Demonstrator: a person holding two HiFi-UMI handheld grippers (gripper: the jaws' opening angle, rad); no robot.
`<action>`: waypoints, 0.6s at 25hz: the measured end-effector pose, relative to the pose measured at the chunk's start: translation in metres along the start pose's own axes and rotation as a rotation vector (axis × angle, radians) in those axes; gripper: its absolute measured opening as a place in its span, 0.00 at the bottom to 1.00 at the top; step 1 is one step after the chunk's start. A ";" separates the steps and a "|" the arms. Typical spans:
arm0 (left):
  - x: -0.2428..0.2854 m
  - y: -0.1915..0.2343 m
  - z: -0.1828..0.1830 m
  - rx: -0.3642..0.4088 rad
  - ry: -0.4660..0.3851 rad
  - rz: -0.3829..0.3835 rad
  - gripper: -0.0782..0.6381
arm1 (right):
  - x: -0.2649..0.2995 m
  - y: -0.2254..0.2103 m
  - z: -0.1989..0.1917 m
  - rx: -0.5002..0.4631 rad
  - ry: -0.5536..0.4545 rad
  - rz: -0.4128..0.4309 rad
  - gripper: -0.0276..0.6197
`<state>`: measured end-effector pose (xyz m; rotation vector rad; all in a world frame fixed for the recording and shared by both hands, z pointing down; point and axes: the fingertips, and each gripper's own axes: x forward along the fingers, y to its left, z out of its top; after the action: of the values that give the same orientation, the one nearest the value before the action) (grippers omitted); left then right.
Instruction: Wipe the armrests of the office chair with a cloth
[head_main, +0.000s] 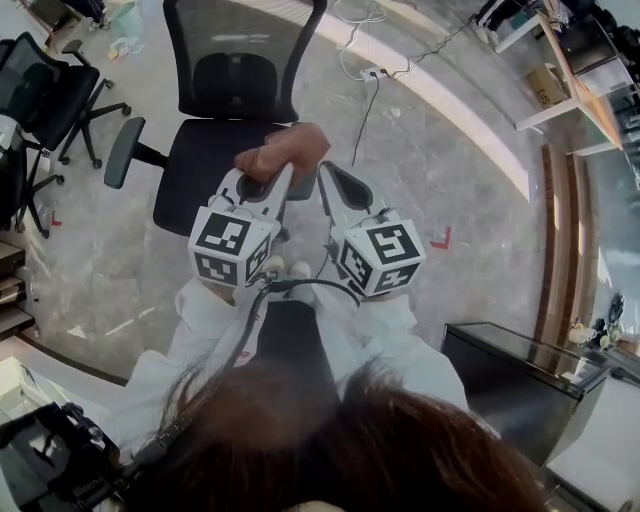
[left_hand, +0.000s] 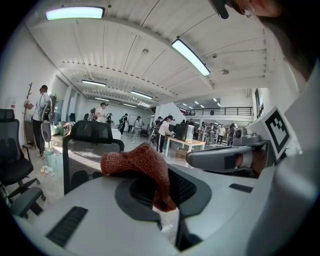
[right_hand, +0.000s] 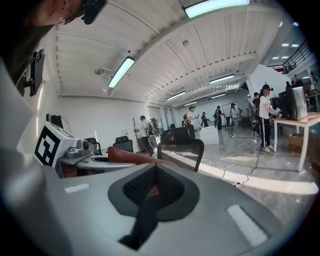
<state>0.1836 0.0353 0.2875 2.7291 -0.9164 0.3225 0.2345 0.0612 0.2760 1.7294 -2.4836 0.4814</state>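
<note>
okay, grey floor (head_main: 480, 190), chair (head_main: 245, 85) ahead; my left gripper (head_main: 265, 182) pinches the cloth (head_main: 287, 148), right gripper (head_main: 330, 175) closed, empty.

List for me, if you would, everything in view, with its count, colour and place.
Office chair: one, black mesh, straight ahead of the person.
Armrest: one visible, grey, on the chair's side toward the head view's left.
Cloth: one, reddish-brown, above the seat's front.
Second chair: one, black, far left.
Power strip: one, white, on the floor behind the chair.
Cardboard box: one, brown, shelf at upper right.
Cabinet: one, dark, lower right.
Left tongs: one, white, closed on the cloth.
Right tongs: one, white, closed, beside the cloth.
</note>
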 end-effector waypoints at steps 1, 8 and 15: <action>-0.001 -0.003 0.000 0.001 0.001 -0.004 0.16 | -0.003 0.000 0.000 0.000 0.000 -0.001 0.05; -0.004 -0.007 -0.006 -0.012 0.003 -0.026 0.16 | -0.006 -0.001 -0.003 -0.002 0.003 -0.007 0.04; 0.001 -0.005 0.000 -0.012 -0.005 -0.031 0.16 | -0.004 -0.007 -0.005 0.002 0.013 -0.017 0.04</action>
<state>0.1875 0.0384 0.2869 2.7317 -0.8728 0.3034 0.2420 0.0641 0.2809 1.7415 -2.4583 0.4913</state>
